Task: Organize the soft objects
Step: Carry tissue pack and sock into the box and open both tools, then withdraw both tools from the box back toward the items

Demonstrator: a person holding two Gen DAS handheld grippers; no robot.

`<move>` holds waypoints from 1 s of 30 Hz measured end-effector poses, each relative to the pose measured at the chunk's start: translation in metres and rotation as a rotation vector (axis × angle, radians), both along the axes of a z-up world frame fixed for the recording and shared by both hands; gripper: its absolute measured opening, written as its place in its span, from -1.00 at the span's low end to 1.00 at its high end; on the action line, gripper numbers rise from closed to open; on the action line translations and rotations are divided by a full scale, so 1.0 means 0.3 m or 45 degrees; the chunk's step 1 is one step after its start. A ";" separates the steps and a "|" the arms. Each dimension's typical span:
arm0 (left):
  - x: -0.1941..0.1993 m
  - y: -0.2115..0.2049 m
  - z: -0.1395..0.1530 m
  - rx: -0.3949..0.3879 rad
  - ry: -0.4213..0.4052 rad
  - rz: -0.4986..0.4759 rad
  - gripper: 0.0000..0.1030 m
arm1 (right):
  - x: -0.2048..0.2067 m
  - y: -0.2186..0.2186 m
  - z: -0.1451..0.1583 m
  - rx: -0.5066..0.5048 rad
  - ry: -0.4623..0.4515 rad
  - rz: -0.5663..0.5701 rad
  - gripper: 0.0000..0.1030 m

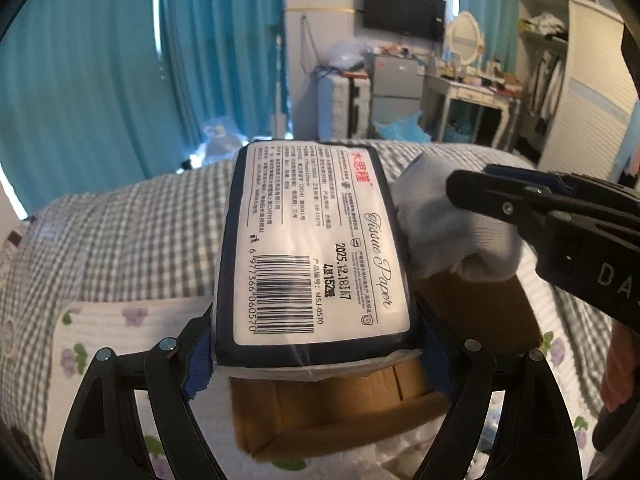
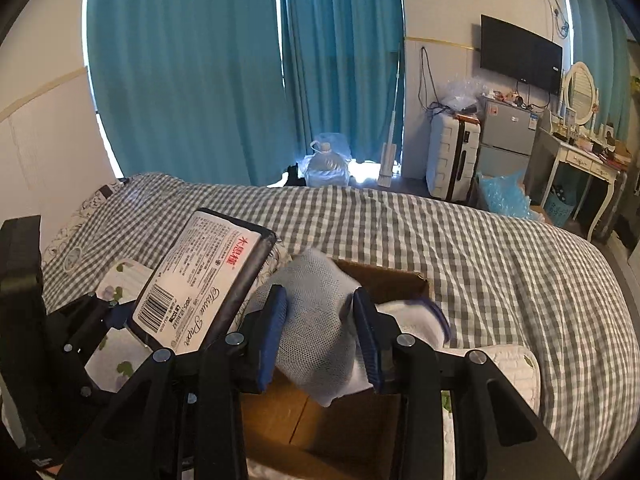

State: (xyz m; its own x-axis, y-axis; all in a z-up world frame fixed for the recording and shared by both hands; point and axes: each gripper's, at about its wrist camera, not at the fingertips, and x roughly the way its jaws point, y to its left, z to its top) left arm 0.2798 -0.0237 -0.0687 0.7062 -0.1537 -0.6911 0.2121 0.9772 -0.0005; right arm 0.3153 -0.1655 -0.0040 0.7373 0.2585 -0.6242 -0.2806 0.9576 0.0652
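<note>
Above the cardboard box (image 2: 384, 276), the tissue pack (image 1: 312, 248) is being pinched lengthwise by the left fingers (image 1: 200, 356), while the sock bundle (image 2: 320, 320) is being squeezed by the right fingers (image 2: 276, 320) beside it.

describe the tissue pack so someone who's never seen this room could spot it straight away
On the grey checked bed sits an open cardboard box. Above it, the left gripper holds the tissue pack. Unlike the pale blue mesh cloth beside it, it is a flat dark-edged packet with a white barcode label reading "Tissue Paper".
</note>
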 end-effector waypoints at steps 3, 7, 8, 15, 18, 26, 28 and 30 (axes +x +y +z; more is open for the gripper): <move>0.007 -0.029 -0.005 0.047 -0.011 -0.001 0.65 | 0.011 -0.033 -0.010 0.052 -0.002 -0.027 -0.30; -0.009 -0.023 0.010 0.070 0.003 0.039 0.65 | -0.010 -0.088 0.021 0.088 -0.029 -0.080 0.28; -0.024 -0.016 0.031 0.061 -0.004 0.054 0.65 | -0.020 -0.095 0.037 0.089 -0.033 -0.083 0.28; -0.132 -0.027 0.265 0.014 -0.116 0.093 0.65 | -0.181 -0.165 0.213 0.055 -0.109 -0.119 0.28; -0.241 -0.039 0.380 0.000 -0.213 0.086 0.65 | -0.295 -0.193 0.317 0.025 -0.154 -0.137 0.28; -0.505 -0.019 0.548 -0.062 -0.381 0.081 0.82 | -0.604 -0.276 0.488 0.008 -0.201 -0.122 0.47; -0.556 -0.012 0.548 -0.057 -0.383 0.109 0.83 | -0.660 -0.289 0.493 -0.004 -0.197 -0.131 0.64; -0.598 -0.008 0.531 -0.046 -0.368 0.126 0.83 | -0.714 -0.305 0.479 -0.015 -0.173 -0.132 0.73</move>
